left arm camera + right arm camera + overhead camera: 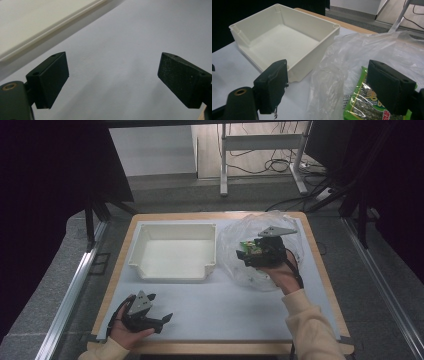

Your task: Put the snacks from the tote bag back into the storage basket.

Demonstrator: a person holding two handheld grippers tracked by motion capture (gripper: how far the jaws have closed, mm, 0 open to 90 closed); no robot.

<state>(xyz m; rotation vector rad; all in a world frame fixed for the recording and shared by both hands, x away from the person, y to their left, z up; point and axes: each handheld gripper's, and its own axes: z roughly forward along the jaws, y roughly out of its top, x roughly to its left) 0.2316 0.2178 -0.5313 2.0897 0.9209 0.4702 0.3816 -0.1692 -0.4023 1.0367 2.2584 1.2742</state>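
A white plastic bin [172,251] stands empty at the table's middle left; its near corner [284,42] also shows in the right gripper view. To its right lies a crumpled clear plastic bag [280,227] with a green seaweed snack packet [248,246] in it. My right gripper [243,256] hovers over the bag, pointing left toward the bin. In its own view the right gripper [329,87] is open, and the packet [359,105] lies under the bag film [332,72] by the right-hand jaw. My left gripper [161,306] rests open near the front left, nothing between its jaws [113,80].
The table [225,305] has a pale mat with a wooden rim. The bin's rim [37,27] runs along the upper left of the left gripper view. Metal rails flank the table, and a desk frame with cables stands on the floor behind.
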